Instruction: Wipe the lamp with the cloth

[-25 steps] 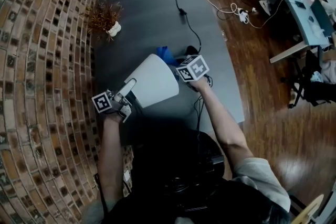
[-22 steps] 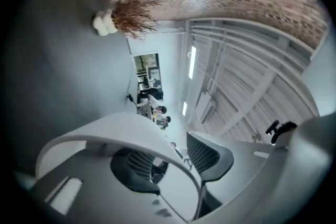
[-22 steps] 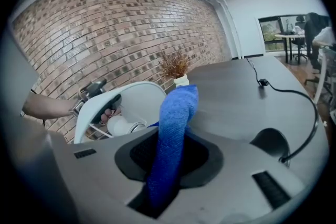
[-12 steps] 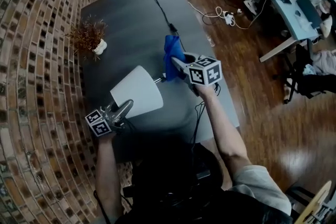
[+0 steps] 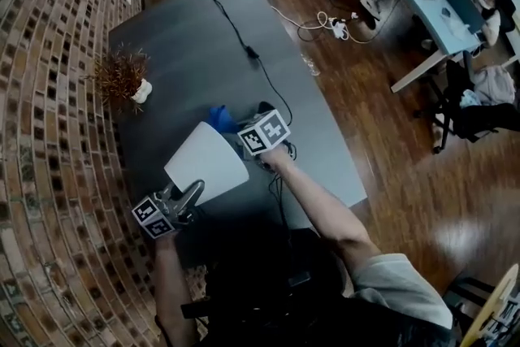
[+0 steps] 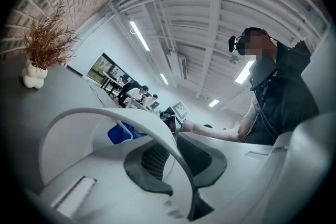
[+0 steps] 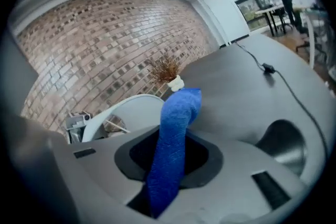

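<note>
Blue cloth (image 7: 177,113) hangs out of our right gripper (image 7: 173,161). Its jaws are closed on the lower part of the strip, and the free end stands up in front of them. We hold it like this, we think, so that a loose end is ready for rubbing and the gripper itself does not touch the lamp (image 5: 208,162). In the head view this gripper is just beside the narrow end of the white shade, with the cloth between them. We cannot tell whether the cloth already touches the shade.

The lamp is on the dark worktop (image 5: 187,36), close to the edge nearest to us. Its shade is tilted, with the wide mouth toward our left gripper (image 6: 176,160). The jaws of this gripper have just been closing, and the thin rim of the shade passes between them. The pads appear to press on it from both sides. In our judgement the reason is to keep the light shade steady, because otherwise a wipe from the other side would push or turn it.

A black cable (image 5: 236,24) runs away over the worktop. A small dried plant (image 5: 122,77) stands well apart by the brick wall (image 5: 49,93), so both are out of the way. The wiping itself seems only about to begin.
</note>
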Action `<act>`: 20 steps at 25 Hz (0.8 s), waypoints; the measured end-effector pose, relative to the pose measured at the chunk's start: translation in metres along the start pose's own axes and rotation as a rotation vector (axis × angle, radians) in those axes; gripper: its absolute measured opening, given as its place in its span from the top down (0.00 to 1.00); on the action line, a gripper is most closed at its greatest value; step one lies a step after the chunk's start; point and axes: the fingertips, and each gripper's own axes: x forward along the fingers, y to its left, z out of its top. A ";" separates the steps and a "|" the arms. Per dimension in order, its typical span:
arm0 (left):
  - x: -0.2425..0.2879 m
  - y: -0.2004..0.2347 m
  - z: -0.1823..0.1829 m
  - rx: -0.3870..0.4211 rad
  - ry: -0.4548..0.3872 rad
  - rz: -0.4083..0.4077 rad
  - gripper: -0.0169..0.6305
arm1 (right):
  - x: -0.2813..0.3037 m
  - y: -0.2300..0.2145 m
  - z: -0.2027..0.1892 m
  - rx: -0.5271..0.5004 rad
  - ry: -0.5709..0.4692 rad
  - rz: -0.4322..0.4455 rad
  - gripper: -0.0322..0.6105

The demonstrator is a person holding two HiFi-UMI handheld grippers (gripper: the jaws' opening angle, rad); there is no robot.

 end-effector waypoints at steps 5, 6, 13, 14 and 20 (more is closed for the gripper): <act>0.001 -0.009 -0.010 0.027 0.001 0.001 0.90 | -0.042 -0.043 0.004 -0.191 0.080 -0.303 0.82; 0.001 -0.010 -0.011 0.029 0.000 0.004 0.90 | -0.055 -0.054 0.009 -0.235 0.083 -0.370 0.82; 0.003 -0.010 -0.009 0.032 -0.002 -0.001 0.91 | -0.159 -0.089 0.108 -0.301 -0.126 -0.497 0.82; 0.002 -0.011 -0.010 0.030 -0.007 -0.002 0.91 | -0.141 -0.077 0.101 -0.265 -0.103 -0.389 0.82; 0.001 -0.015 -0.017 0.032 -0.017 0.012 0.91 | -0.057 -0.079 0.009 -0.315 0.242 -0.328 0.82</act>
